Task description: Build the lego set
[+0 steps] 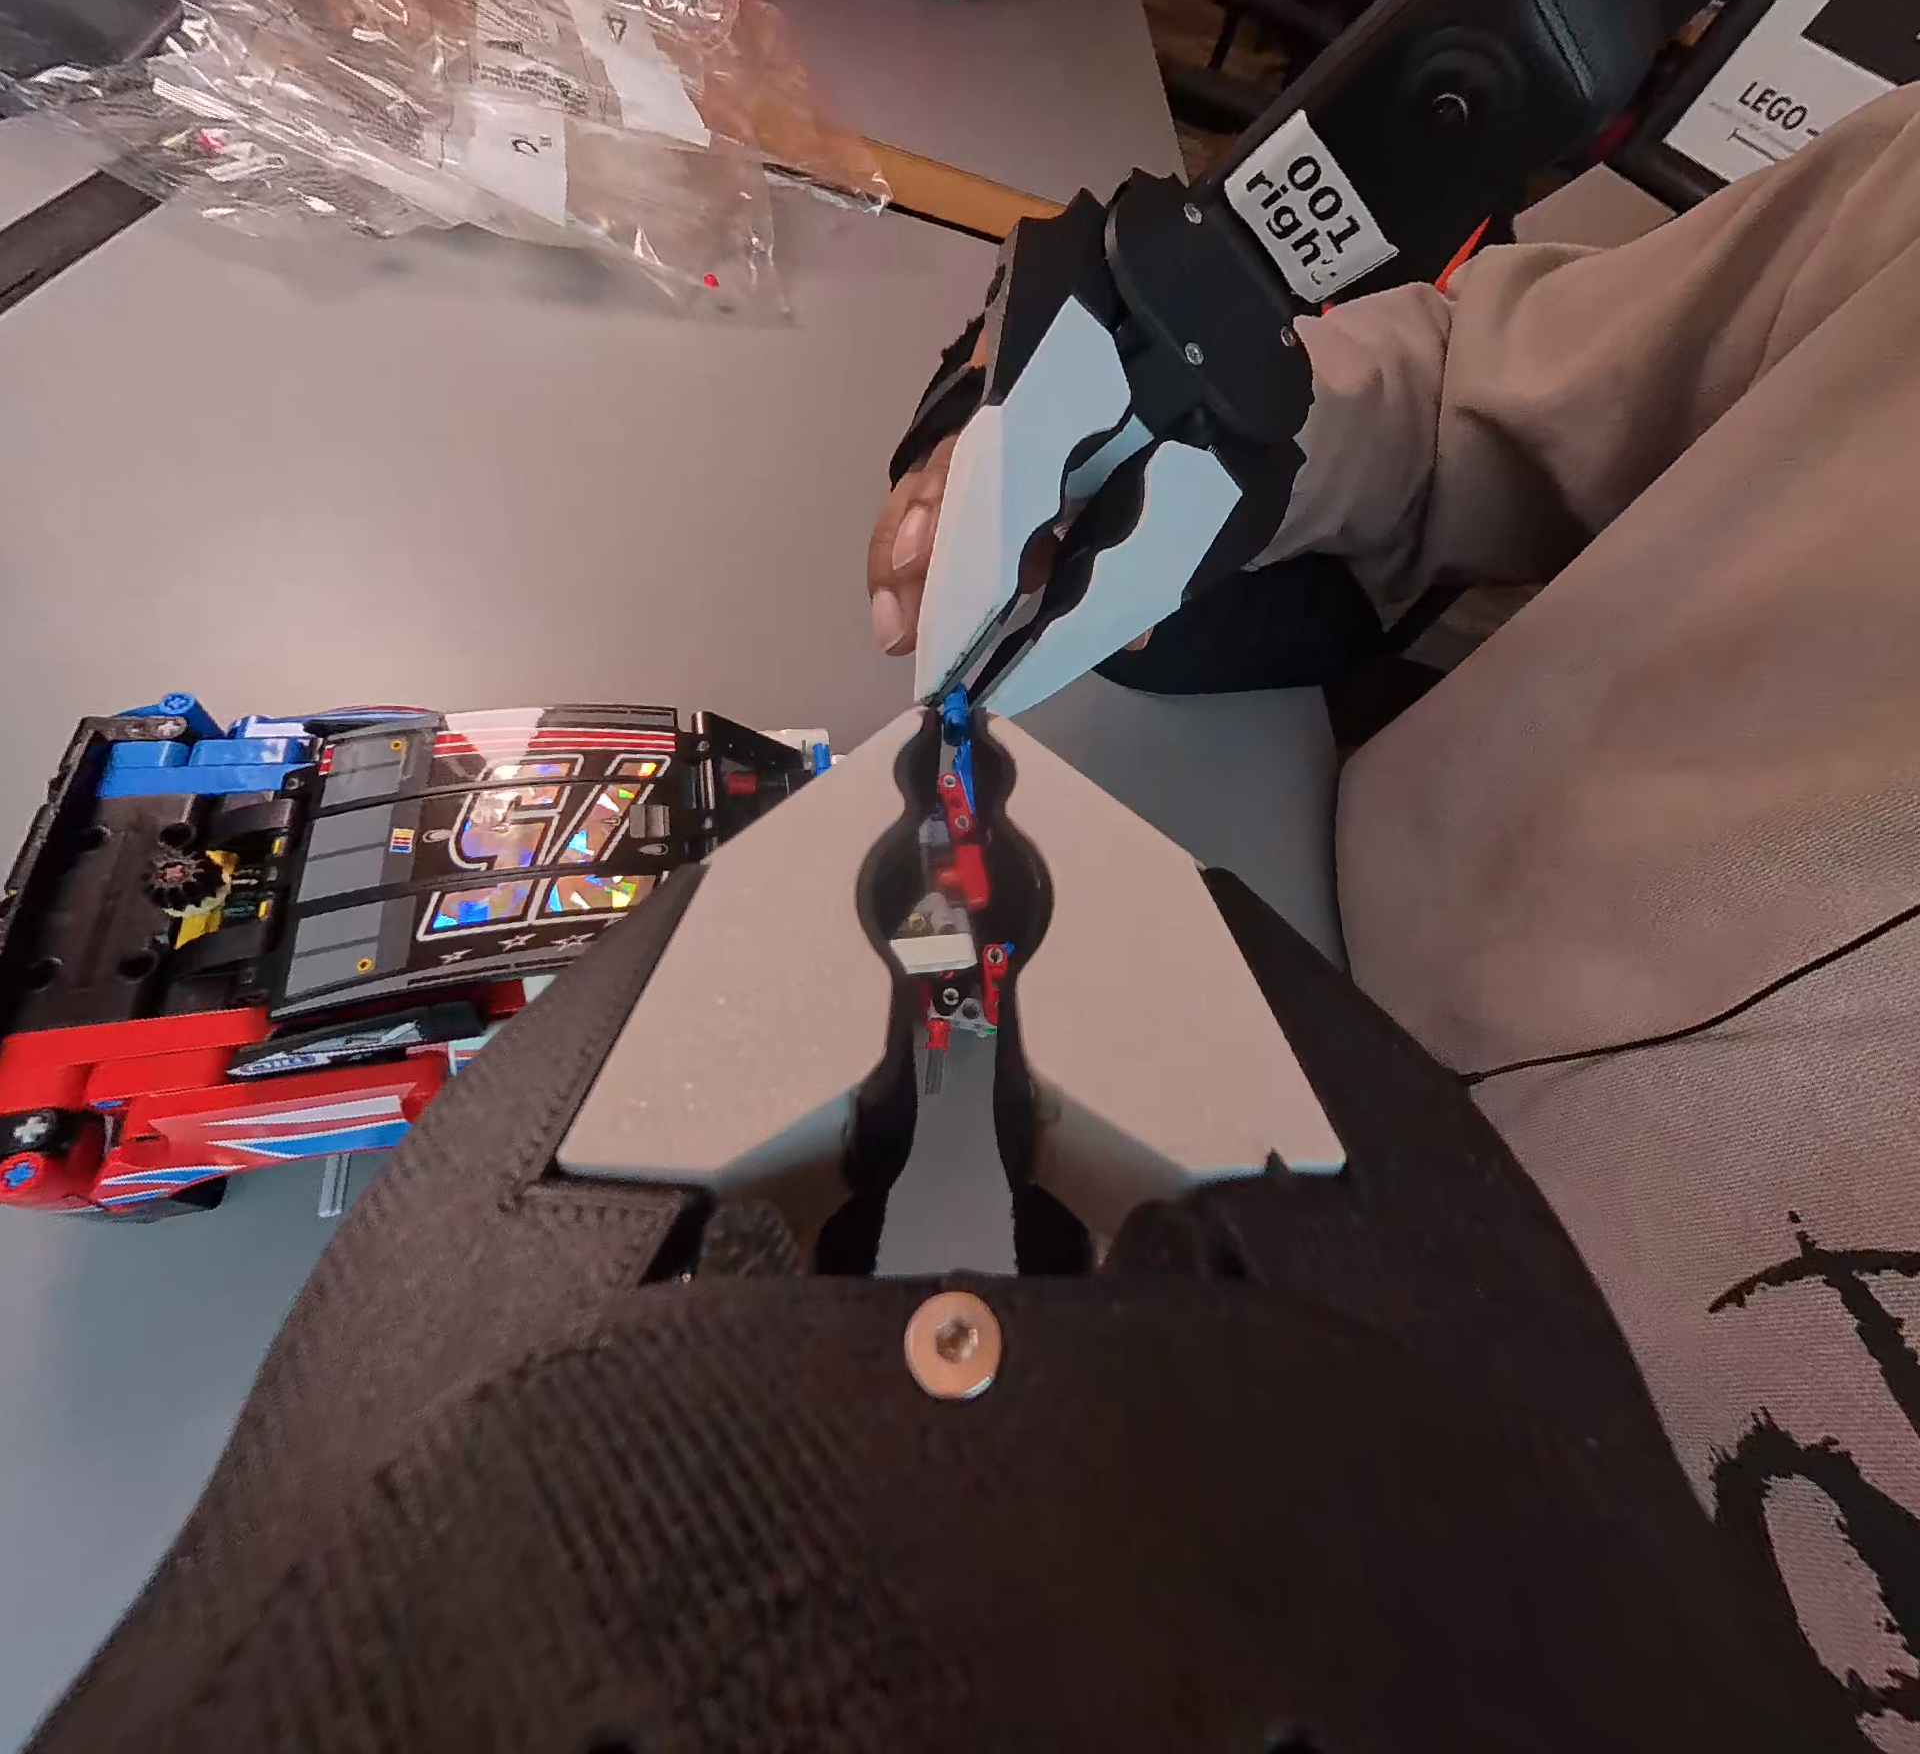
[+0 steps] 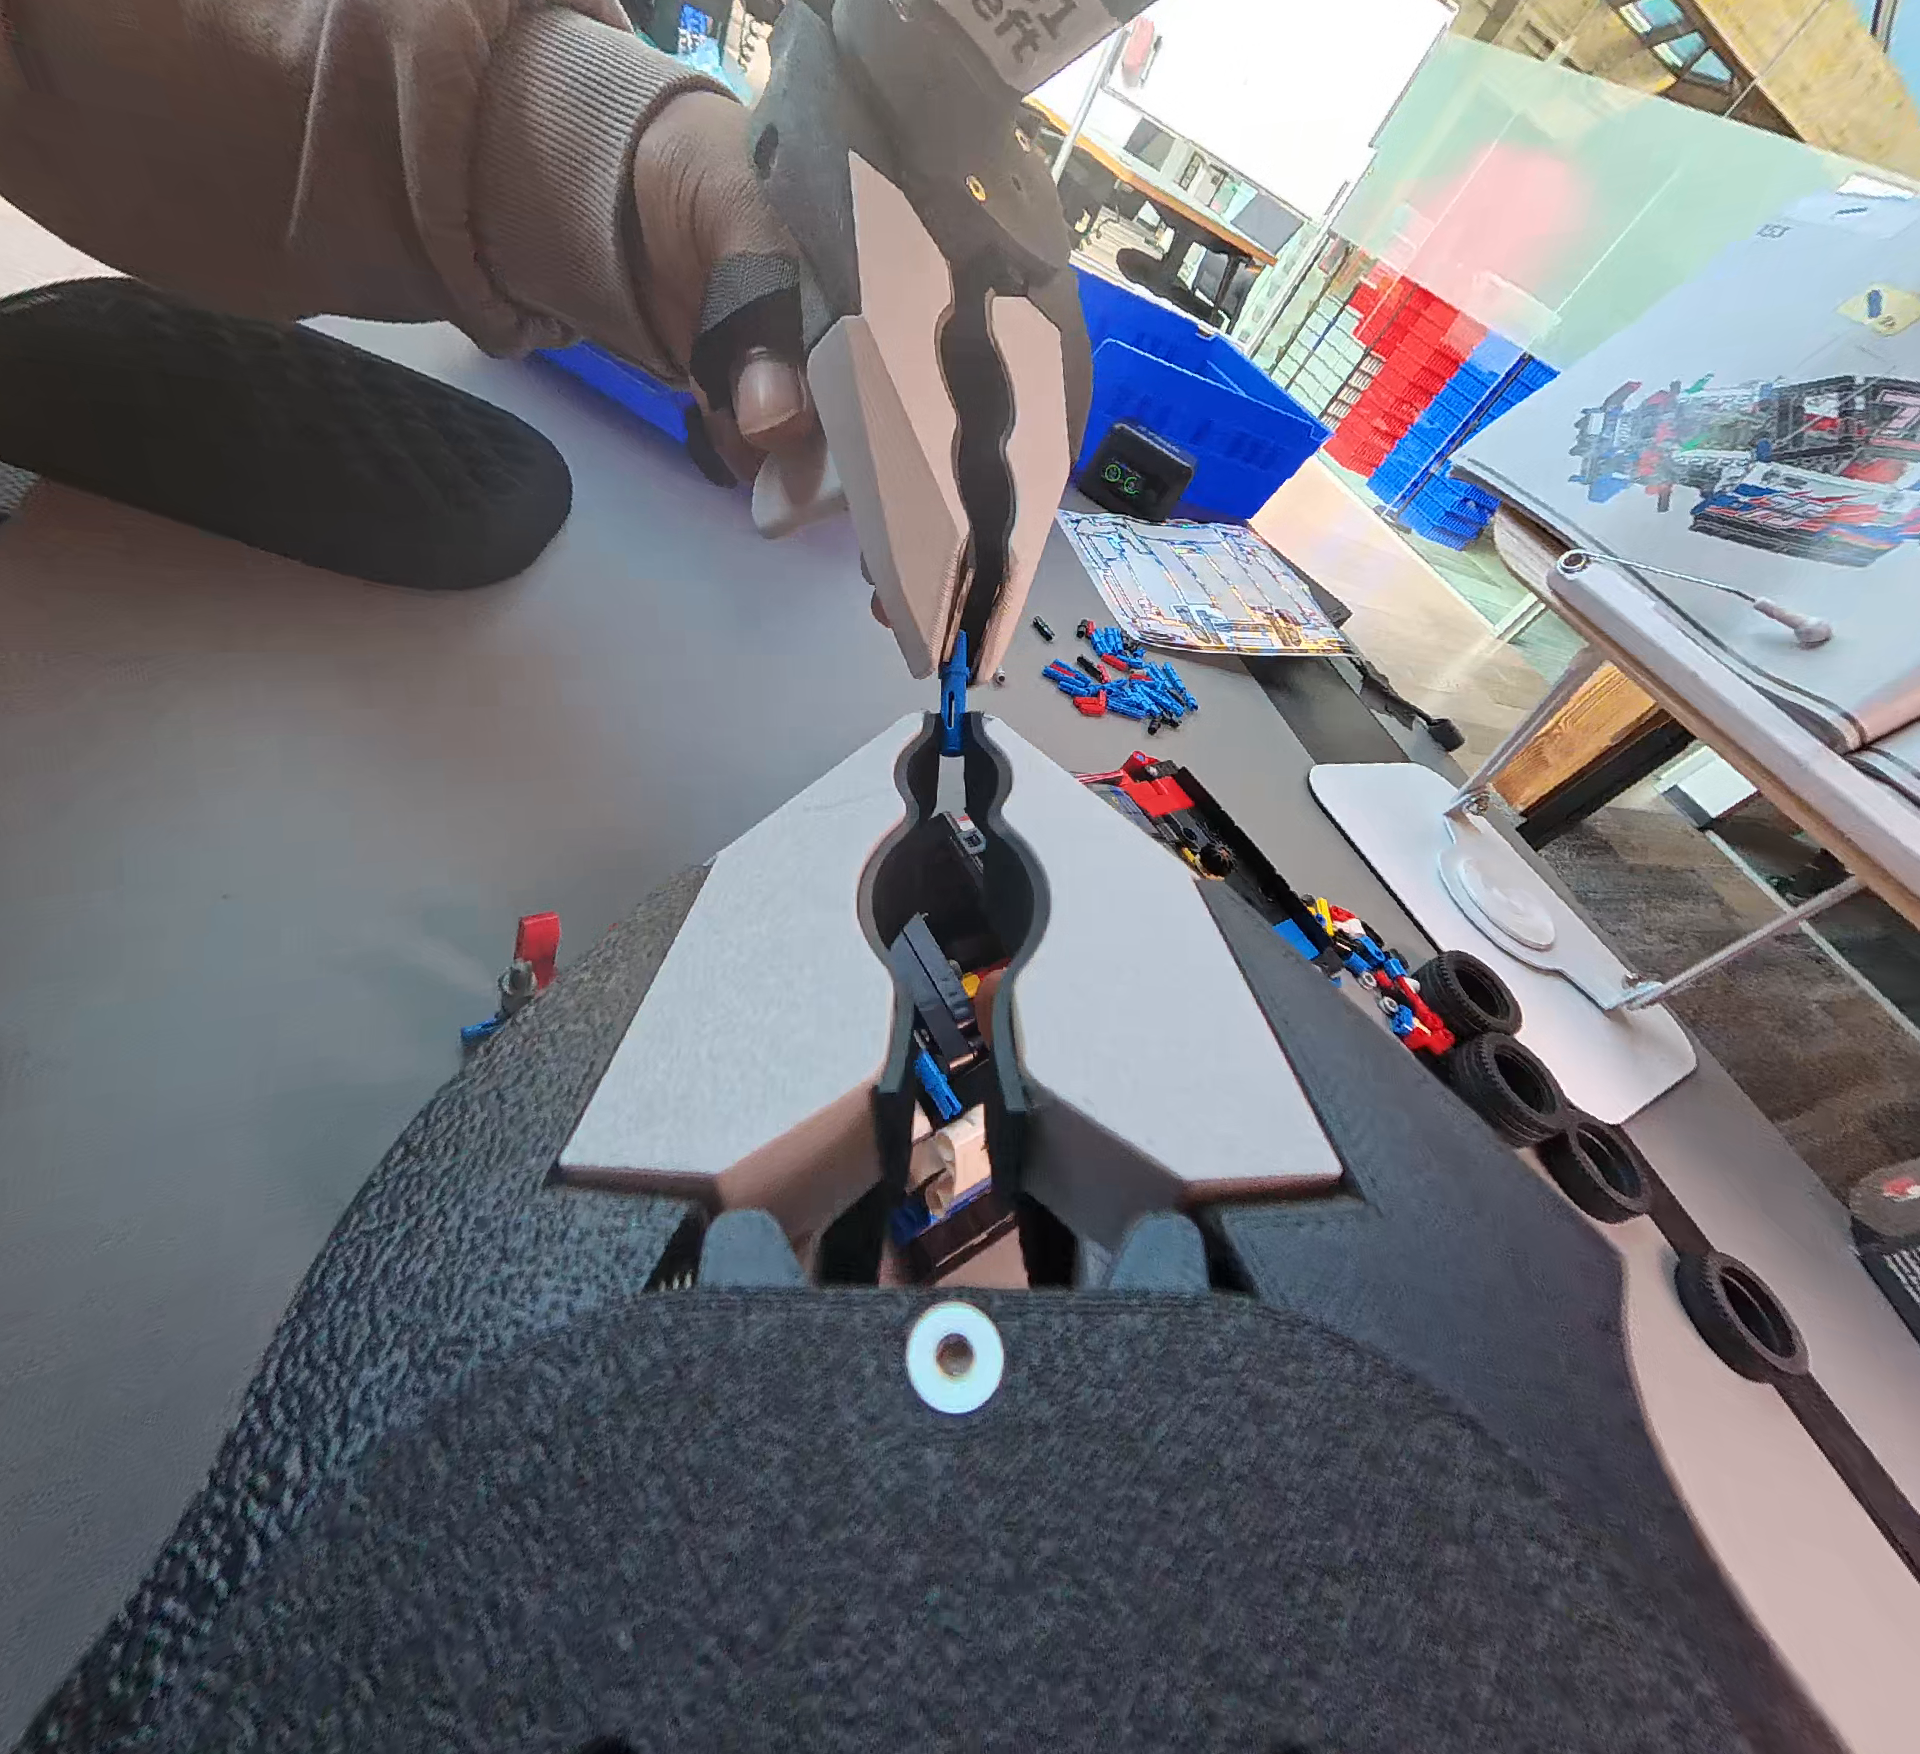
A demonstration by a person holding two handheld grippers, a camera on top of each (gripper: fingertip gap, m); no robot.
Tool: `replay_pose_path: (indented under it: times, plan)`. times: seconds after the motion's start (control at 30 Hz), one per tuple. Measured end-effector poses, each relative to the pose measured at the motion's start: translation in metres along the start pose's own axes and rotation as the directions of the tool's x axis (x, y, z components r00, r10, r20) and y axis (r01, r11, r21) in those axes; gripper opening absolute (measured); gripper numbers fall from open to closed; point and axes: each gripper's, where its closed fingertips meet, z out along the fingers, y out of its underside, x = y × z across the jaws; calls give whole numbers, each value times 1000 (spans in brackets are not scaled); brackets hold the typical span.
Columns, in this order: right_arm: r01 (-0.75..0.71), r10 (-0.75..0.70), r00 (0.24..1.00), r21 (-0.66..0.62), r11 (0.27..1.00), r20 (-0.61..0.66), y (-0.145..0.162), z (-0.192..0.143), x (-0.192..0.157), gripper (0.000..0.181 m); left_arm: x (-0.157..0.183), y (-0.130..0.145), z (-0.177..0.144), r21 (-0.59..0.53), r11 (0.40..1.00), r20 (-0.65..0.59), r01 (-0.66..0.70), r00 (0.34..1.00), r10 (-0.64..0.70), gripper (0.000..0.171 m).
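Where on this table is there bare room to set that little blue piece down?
Bare grey table lies between the plastic bags and the lego car. The right side is crowded: loose pins, tyres, the booklet stand.

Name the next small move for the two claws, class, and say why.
Probably open one claw to finish the handover: the left claw and right claw both pinch the same blue pin, tip to tip above the table, so neither can carry it away alone.
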Motion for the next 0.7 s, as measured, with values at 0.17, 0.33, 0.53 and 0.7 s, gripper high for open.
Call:
replay_pose_path:
  times: [0.17,0.33,0.53,0.7]
  plan:
    - [-7,7,1000,5,1000,-7,2,0,1,2,-2,1,2,-48,998,11,-42,999,42,3]
    - [-35,37,999,-74,997,31,21,6,-2,3,-18,20,5,-313,943,47,-109,990,131,3]
    - [49,-6,986,-255,966,165,68,7,-13,22,-26,52,11,-644,743,-43,-183,978,205,3]
    - [63,43,951,-328,942,306,83,14,-7,22,-31,65,18,-700,696,-57,-163,983,174,3]
